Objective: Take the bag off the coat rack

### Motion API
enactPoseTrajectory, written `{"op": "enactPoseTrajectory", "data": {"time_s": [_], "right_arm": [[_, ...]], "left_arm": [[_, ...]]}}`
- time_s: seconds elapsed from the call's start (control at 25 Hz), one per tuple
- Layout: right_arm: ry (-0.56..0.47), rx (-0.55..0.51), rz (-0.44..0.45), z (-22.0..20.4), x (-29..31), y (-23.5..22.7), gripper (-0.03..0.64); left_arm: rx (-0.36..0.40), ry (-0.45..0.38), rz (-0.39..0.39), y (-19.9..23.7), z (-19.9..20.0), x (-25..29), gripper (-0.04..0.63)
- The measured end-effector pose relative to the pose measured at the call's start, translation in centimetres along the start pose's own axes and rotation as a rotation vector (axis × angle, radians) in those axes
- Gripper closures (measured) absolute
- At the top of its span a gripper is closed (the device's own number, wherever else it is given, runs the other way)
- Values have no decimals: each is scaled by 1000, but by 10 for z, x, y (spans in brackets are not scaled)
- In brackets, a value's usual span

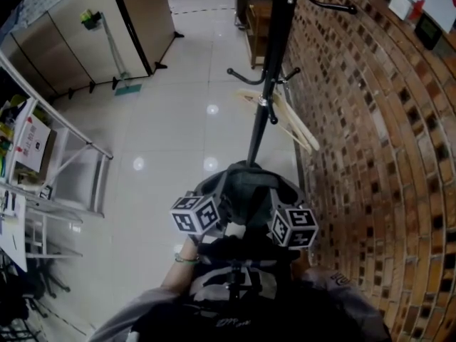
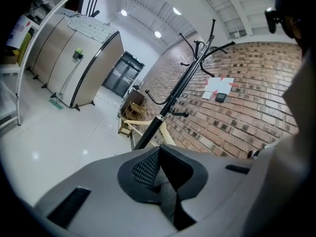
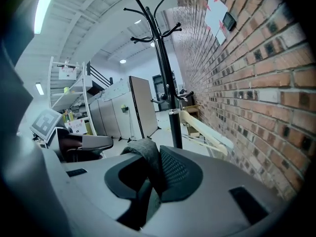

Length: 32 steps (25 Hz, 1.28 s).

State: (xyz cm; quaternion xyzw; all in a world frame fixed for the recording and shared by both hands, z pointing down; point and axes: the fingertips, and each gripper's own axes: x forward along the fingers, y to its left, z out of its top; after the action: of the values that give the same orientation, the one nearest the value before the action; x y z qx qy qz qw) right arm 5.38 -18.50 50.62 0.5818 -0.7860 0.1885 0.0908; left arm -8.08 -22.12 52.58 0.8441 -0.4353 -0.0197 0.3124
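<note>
The black coat rack (image 1: 274, 55) stands by the brick wall, with a pale wooden hanger (image 1: 288, 120) on a low hook. The dark grey bag (image 1: 246, 184) hangs in front of the pole, close to my body and between my two marker cubes; I see it on none of the hooks. My left gripper (image 2: 160, 164) is shut on a grey strap (image 2: 167, 194) of the bag. My right gripper (image 3: 153, 174) is likewise shut on a grey strap (image 3: 144, 154). From both gripper views the rack (image 2: 173, 102) (image 3: 165, 83) rises just beyond the jaws.
The brick wall (image 1: 385, 155) runs along the right. A metal shelf unit (image 1: 64, 155) stands at the left, and beige cabinets (image 1: 92, 27) with a mop (image 1: 117, 63) at the back left. A wooden stool (image 1: 258, 27) sits behind the rack. Glossy white floor (image 1: 178, 120) lies between.
</note>
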Motion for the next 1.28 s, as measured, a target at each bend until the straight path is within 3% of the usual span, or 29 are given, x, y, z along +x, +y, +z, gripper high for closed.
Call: {"op": "enactPoseTrajectory", "data": {"time_s": [0.28, 1.28], "right_arm": [[39, -2, -31, -20, -9, -2, 560], [65, -34, -63, -18, -7, -6, 560]], "left_arm": [[11, 9, -17, -7, -5, -5, 589], [8, -1, -6, -1, -5, -8, 589]]}}
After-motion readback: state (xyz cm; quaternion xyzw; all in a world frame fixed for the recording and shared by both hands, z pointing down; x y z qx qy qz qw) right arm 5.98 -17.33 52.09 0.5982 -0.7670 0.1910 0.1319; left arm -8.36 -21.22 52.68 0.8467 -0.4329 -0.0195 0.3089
